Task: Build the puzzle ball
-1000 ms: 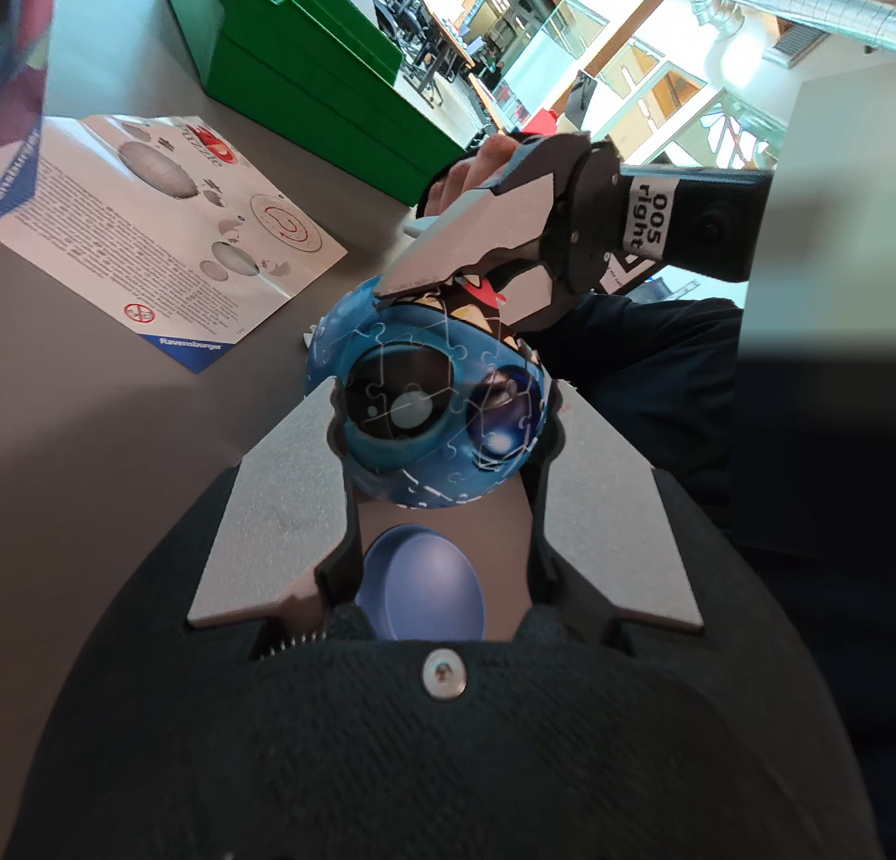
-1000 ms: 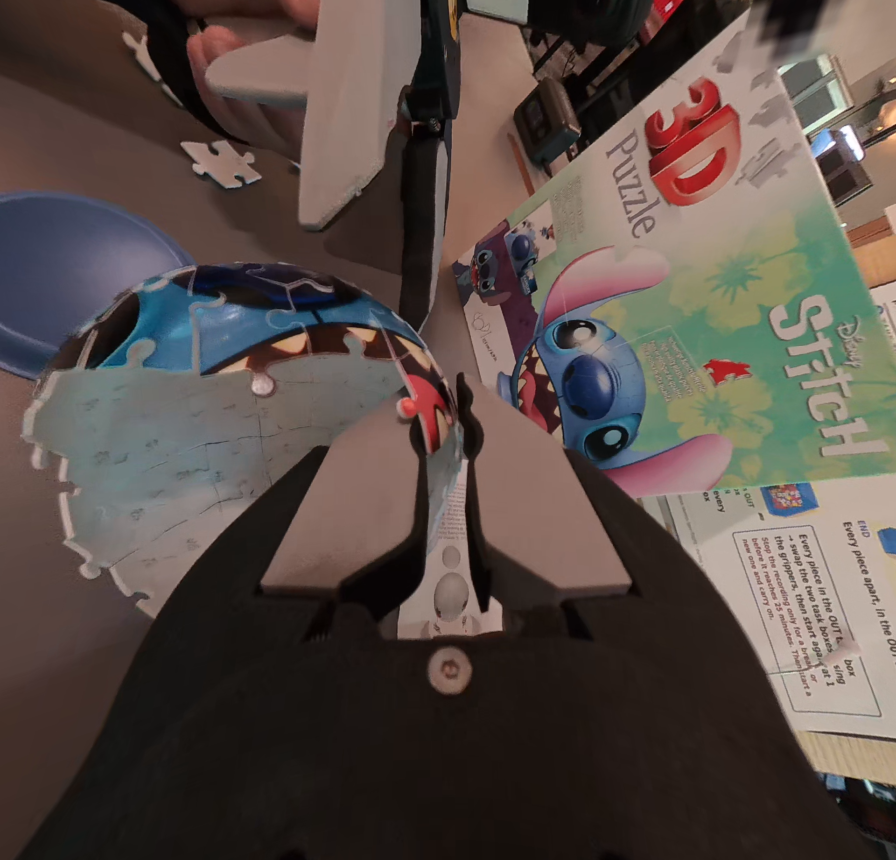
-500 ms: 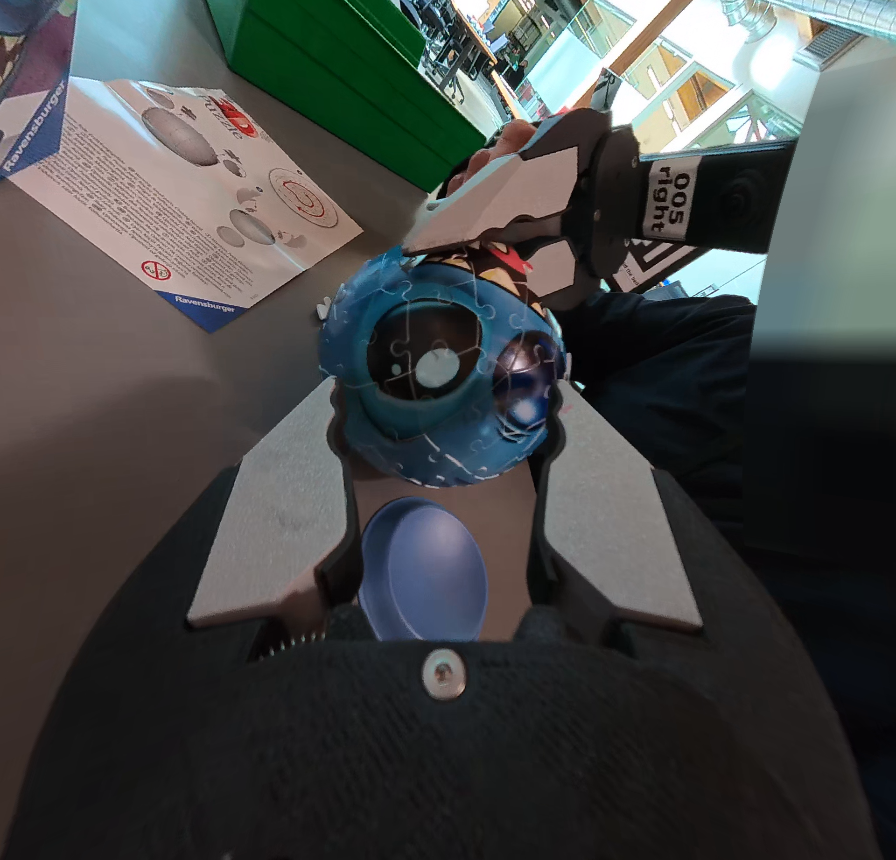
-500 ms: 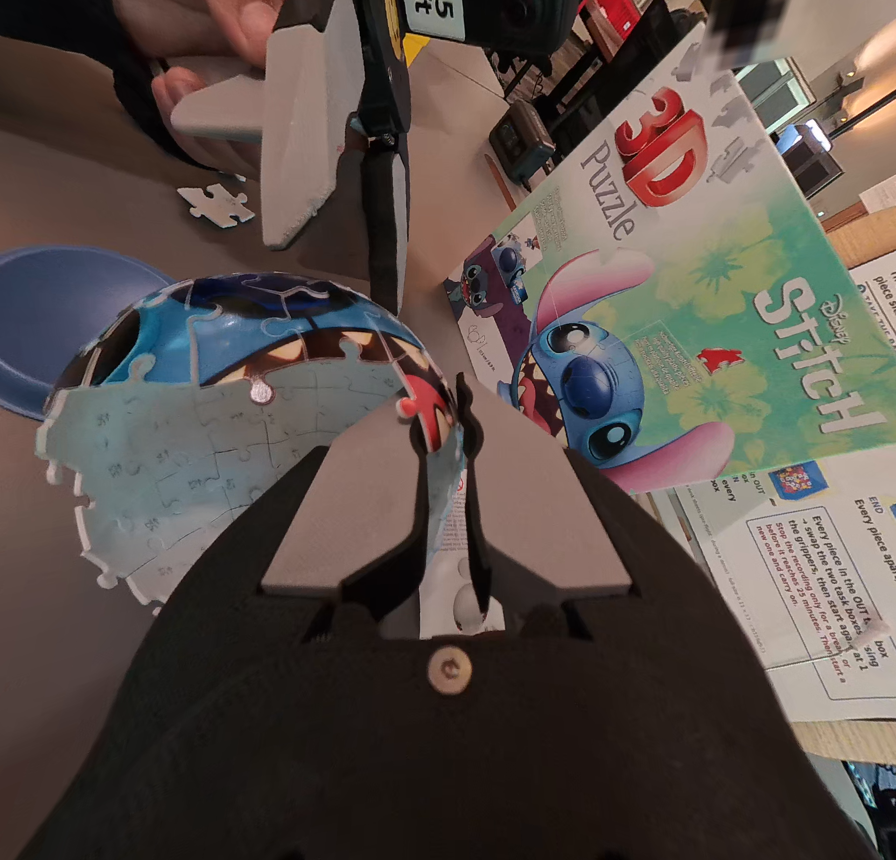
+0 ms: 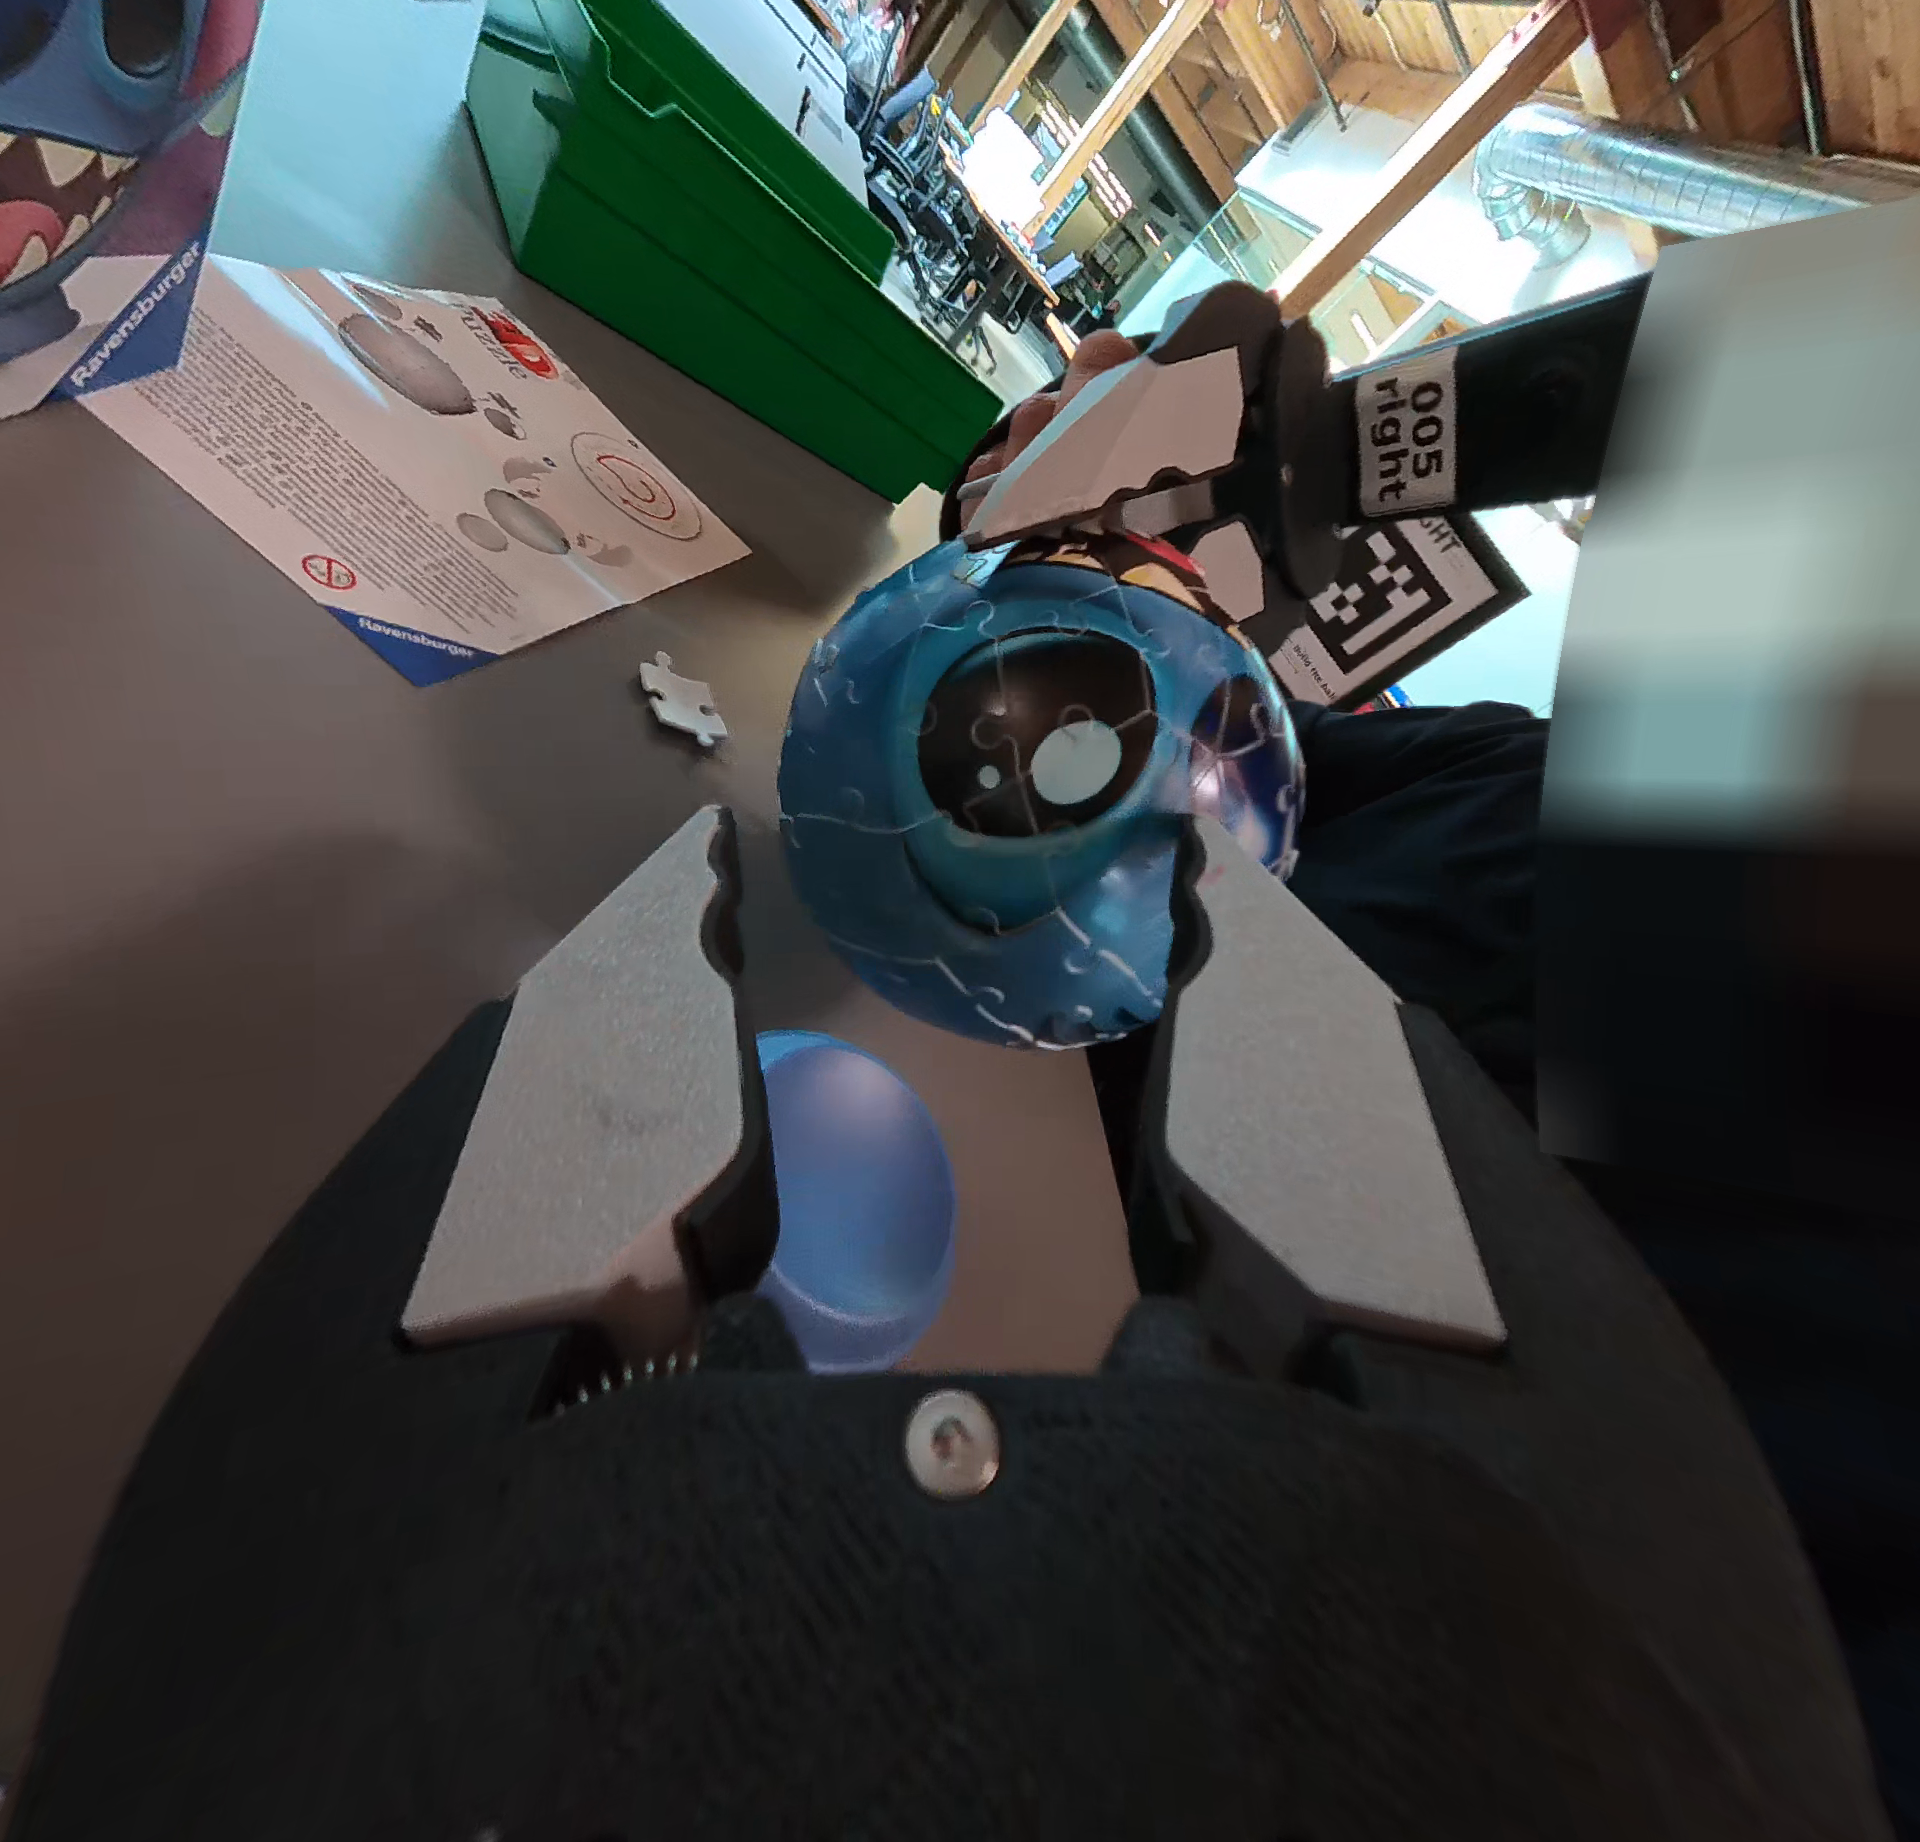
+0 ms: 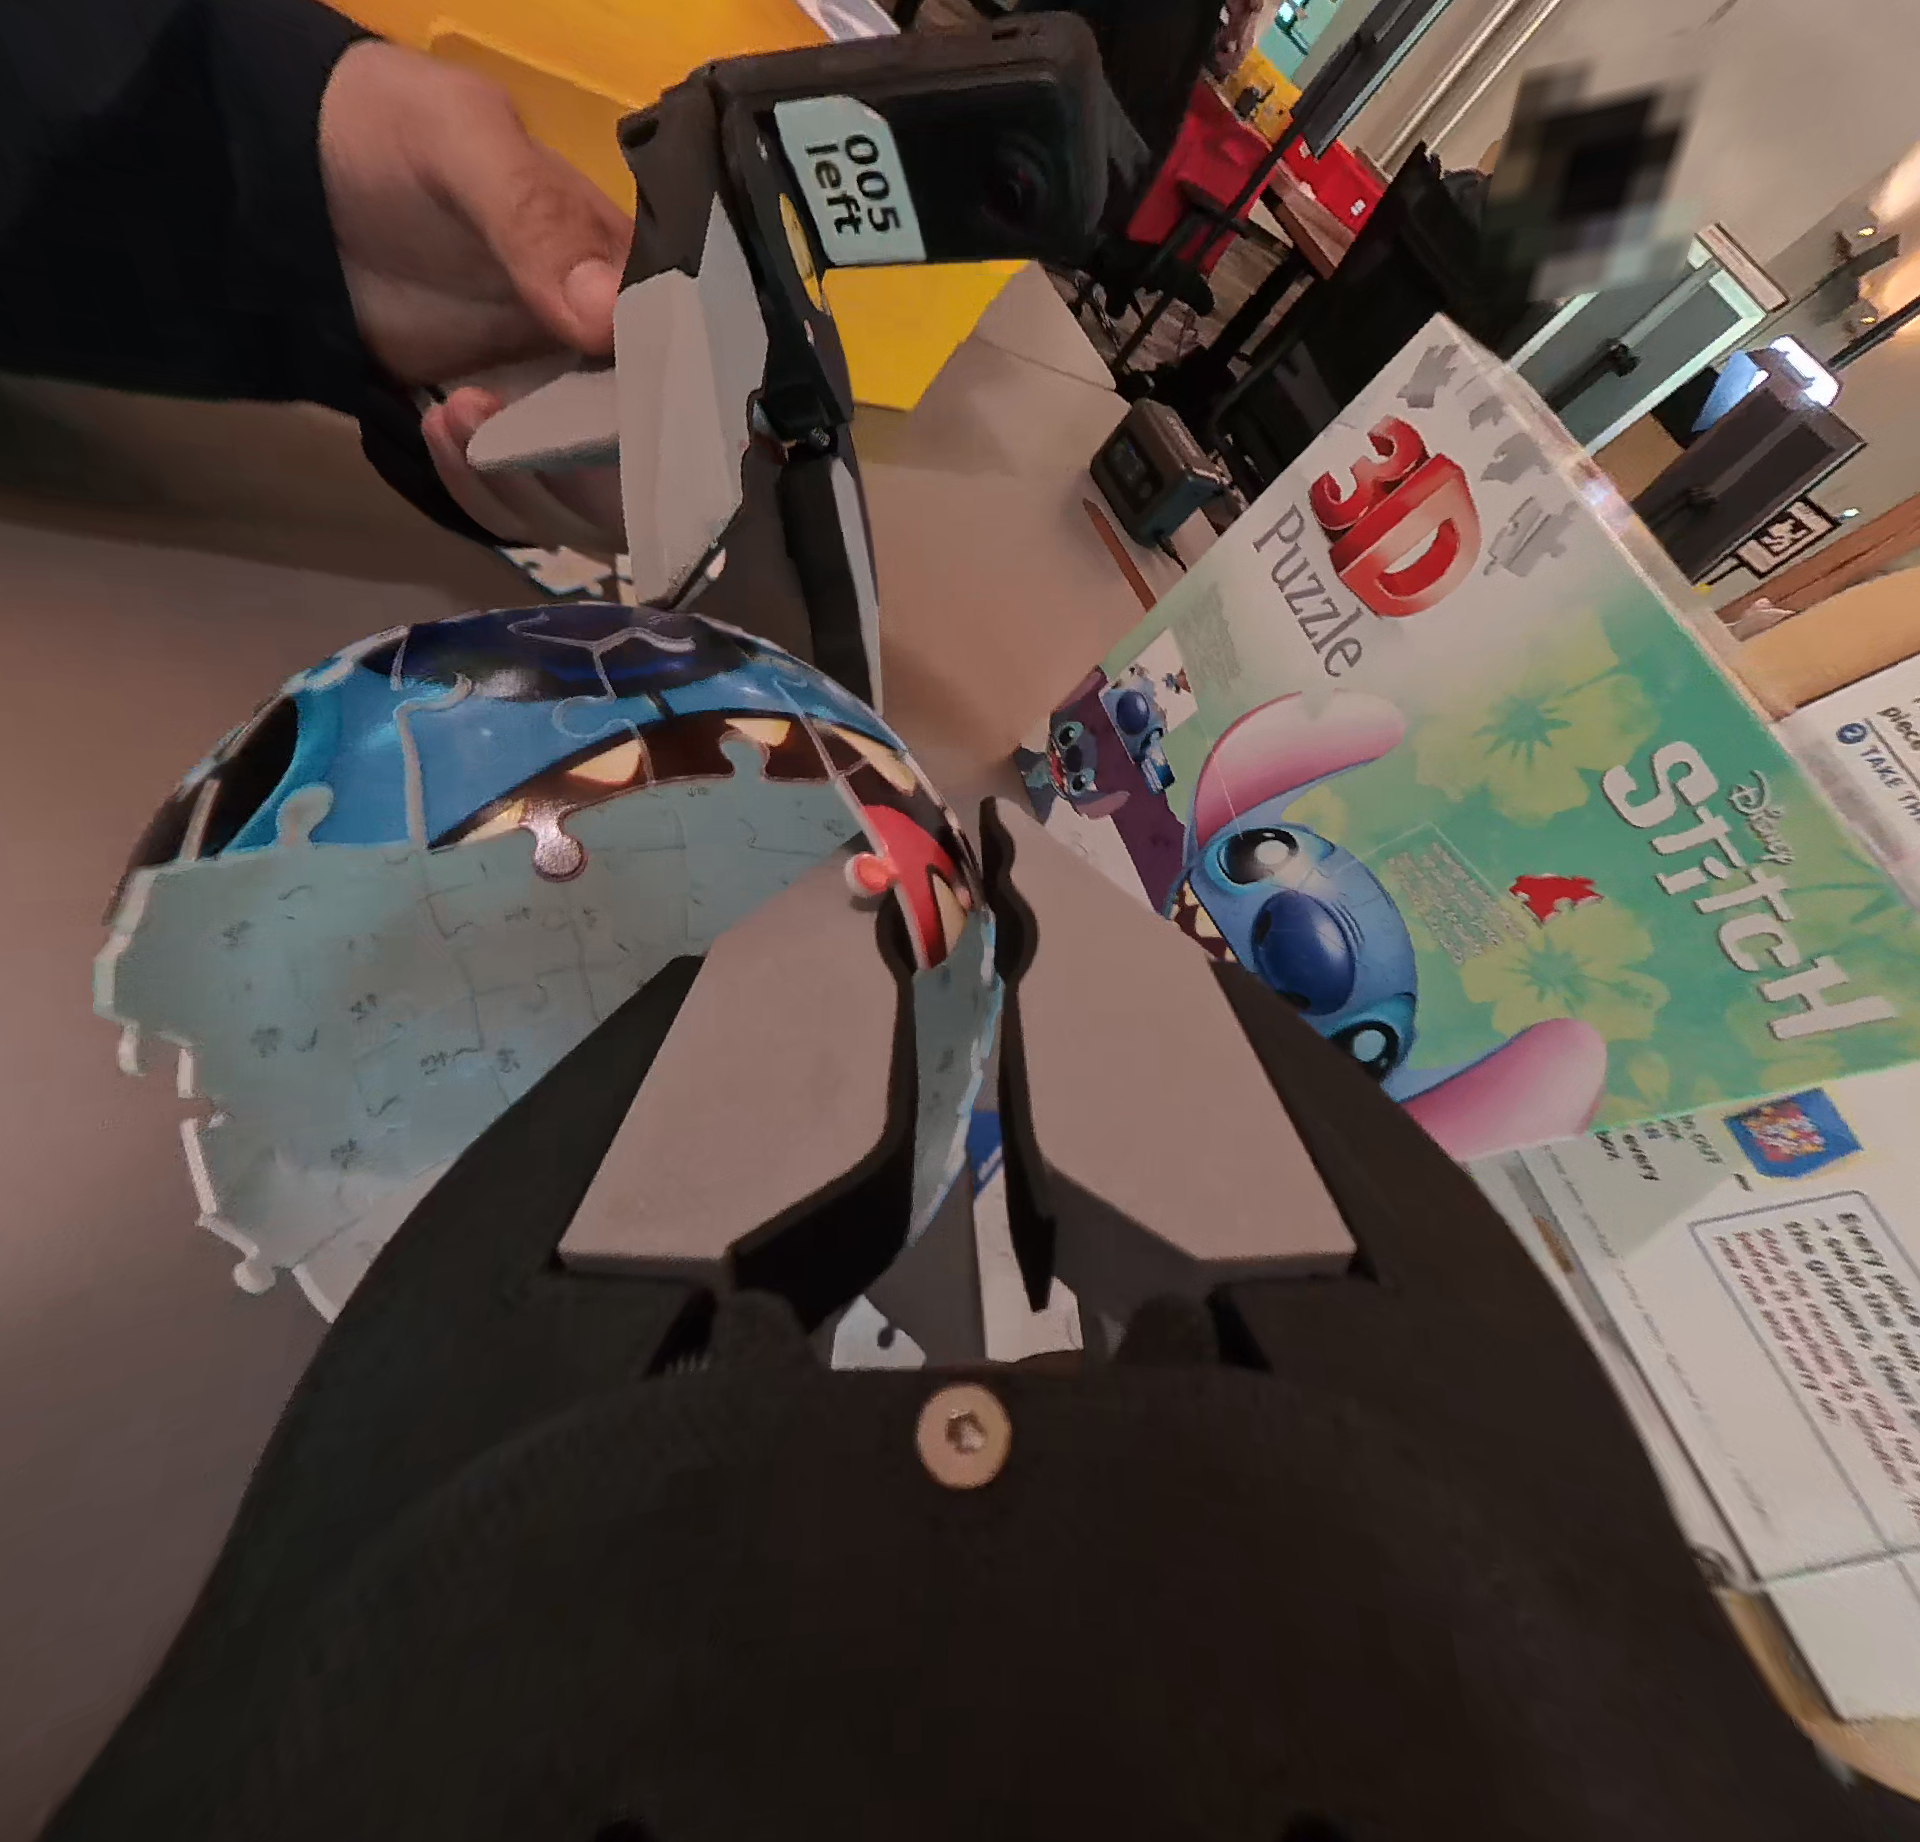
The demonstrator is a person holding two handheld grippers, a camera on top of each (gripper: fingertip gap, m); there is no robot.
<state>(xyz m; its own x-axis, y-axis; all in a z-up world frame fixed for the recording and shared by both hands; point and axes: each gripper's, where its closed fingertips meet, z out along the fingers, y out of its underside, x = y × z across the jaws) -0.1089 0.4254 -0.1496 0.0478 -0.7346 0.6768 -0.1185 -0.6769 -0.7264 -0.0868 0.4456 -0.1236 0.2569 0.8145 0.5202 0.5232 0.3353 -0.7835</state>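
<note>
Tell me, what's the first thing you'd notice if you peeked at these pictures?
The shiny blue puzzle ball with a big cartoon eye, half built, stands out most. The right gripper has its jaws shut on the ball's open edge, while the left gripper has its jaws spread wide around it. Next come the colourful puzzle box lying flat to the right of the ball and the green bins behind the instruction sheet.

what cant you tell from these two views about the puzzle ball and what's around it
- Half-built blue puzzle ball: its open underside faces away in the left wrist view; the right hand-held gripper, clamped on its rim, covers part in the right wrist view.
- Round blue plastic dish: blurred and partly behind the left hand-held gripper's fingers.
- Loose white puzzle piece: printed side hidden.
</note>
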